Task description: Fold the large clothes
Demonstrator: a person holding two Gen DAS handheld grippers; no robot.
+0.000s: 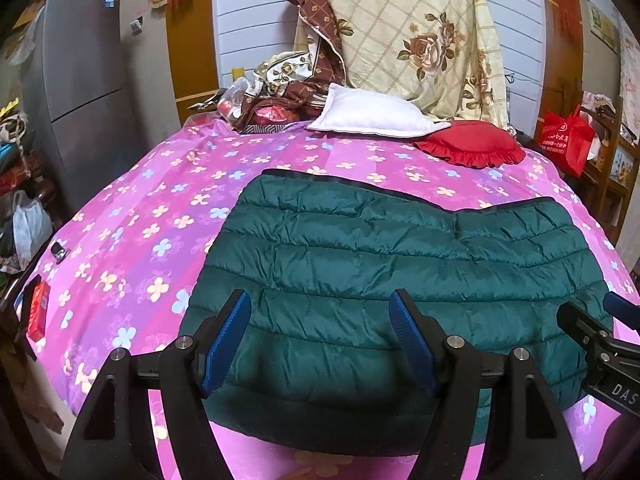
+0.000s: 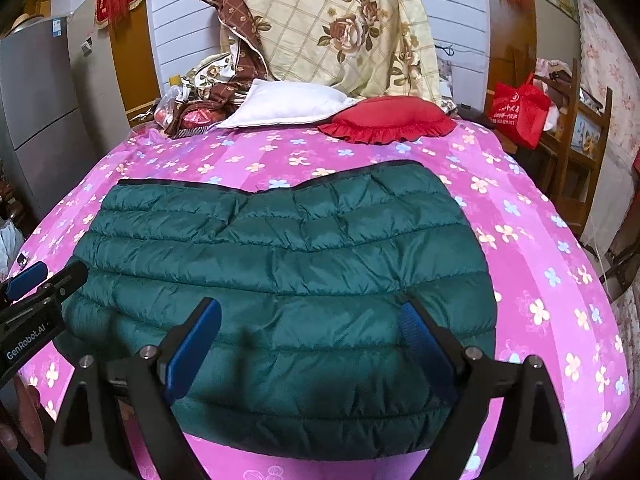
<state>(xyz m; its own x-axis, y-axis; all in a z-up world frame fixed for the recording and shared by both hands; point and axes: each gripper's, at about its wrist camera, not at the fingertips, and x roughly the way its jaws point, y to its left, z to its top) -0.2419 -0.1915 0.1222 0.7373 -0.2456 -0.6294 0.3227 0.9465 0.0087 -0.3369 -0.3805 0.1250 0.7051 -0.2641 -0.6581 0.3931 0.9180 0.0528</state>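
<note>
A dark green quilted down jacket (image 1: pixel 380 272) lies folded flat on the pink flowered bed sheet (image 1: pixel 132 216); it also shows in the right wrist view (image 2: pixel 288 264). My left gripper (image 1: pixel 320 320) is open and empty, hovering above the jacket's near left part. My right gripper (image 2: pixel 312 324) is open and empty above the jacket's near right part. The right gripper also shows at the right edge of the left wrist view (image 1: pixel 600 328). The left gripper shows at the left edge of the right wrist view (image 2: pixel 36 292).
A white pillow (image 1: pixel 368 114) and a red frilled cushion (image 1: pixel 472 144) lie at the bed's far end, under a hanging floral quilt (image 1: pixel 416 32). A grey fridge (image 1: pixel 80 92) stands left. A red bag (image 1: pixel 568 140) and wooden shelf are on the right.
</note>
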